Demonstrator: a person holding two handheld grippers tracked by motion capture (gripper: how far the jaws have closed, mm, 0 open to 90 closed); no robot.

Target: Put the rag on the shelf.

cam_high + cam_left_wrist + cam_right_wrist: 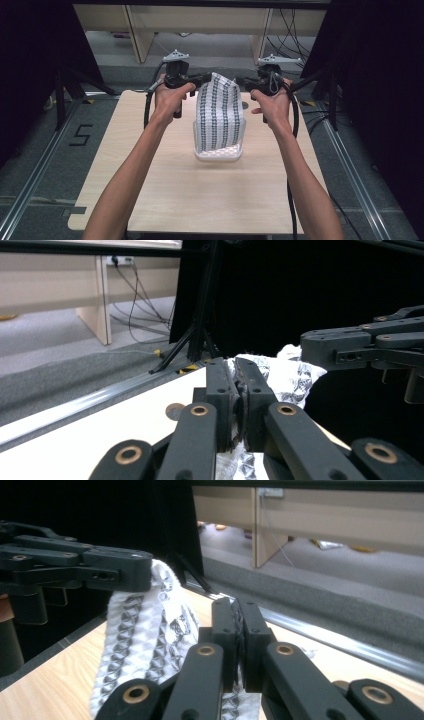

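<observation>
Patterned cloth hangs lengthwise down from both tongs to table

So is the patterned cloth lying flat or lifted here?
Lifted: the cloth hangs from both grippers' shut jaws, its lower end bunched on the table.

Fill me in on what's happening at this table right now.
A person holds a two-jaw gripper in each hand and has lifted a white cloth with black patterned stripes above the light wooden table. The left gripper and the right gripper are each shut on an upper corner of the cloth. It hangs between them, its lower edge folded on the tabletop.
</observation>
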